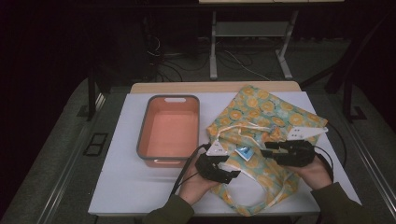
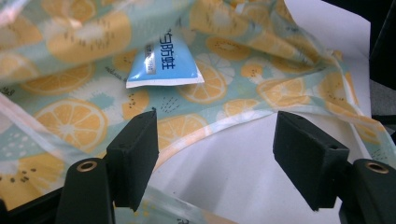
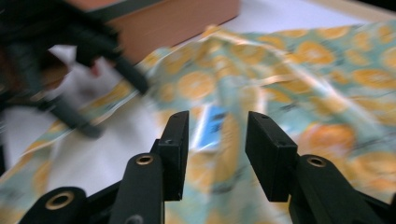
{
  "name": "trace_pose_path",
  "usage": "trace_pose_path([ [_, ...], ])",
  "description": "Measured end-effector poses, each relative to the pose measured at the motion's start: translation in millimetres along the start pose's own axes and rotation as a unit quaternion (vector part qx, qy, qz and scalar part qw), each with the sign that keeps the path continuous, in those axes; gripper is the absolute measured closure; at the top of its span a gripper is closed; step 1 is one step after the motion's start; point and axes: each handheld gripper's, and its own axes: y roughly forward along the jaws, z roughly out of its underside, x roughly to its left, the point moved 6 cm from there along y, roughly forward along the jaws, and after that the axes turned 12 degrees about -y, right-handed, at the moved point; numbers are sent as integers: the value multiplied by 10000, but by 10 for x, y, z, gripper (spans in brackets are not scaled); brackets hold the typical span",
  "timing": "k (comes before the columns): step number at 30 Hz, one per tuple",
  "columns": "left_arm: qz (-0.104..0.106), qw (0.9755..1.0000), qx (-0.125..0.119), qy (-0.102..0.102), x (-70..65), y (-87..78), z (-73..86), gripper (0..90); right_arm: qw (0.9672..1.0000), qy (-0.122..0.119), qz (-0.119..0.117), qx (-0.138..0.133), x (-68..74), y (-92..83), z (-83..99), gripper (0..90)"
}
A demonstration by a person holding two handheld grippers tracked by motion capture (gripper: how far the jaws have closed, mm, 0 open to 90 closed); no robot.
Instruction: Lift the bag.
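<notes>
A cloth bag point(image 1: 261, 116) printed with orange slices lies on the white table point(image 1: 130, 186), right of centre. A small blue tube end point(image 1: 243, 152) with white print pokes out of the bag's mouth; it also shows as the blue tube point(image 2: 164, 63) and, blurred, as the tube point(image 3: 212, 122). My left gripper point(image 1: 233, 174) hovers open just below the tube, its jaws wide over the bag's hem point(image 2: 215, 128). My right gripper point(image 1: 265, 150) points left at the tube from the right, jaws open with nothing between them.
An empty orange bin point(image 1: 169, 129) with a grey rim stands left of the bag, close to the left hand. The bag's loop handles point(image 1: 261, 200) trail toward the table's front edge. Dark floor, cables and a stand's legs lie beyond the table.
</notes>
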Motion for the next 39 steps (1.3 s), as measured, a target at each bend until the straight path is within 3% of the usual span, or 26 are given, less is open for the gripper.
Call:
trace_pose_path([
  [6,-62,10000,22,7,30,4,6,294,9980,-177,-337,511,291,186,231,558],
  [12,-85,10000,27,-10,39,17,8,291,9921,-319,-514,1103,379,410,439,535],
  [15,-98,9999,27,-9,42,17,9,290,9906,-526,-358,1211,371,440,455,667],
  [19,-108,9999,25,4,44,16,7,290,9904,-580,-289,1218,323,432,466,879],
  [20,-115,9999,20,5,44,16,6,290,9903,-610,-270,1222,319,432,466,892],
  [23,-135,9999,4,22,43,14,-1,291,9898,-689,-281,1218,316,404,445,899],
  [29,-217,9997,-36,128,32,30,-47,292,9960,-539,-234,677,213,115,301,900],
  [33,-312,9992,-42,238,33,105,-86,285,9979,-473,-187,410,150,-55,273,900],
  [39,-467,9987,-23,212,84,257,-104,281,9986,-436,-165,256,109,-115,243,900],
])
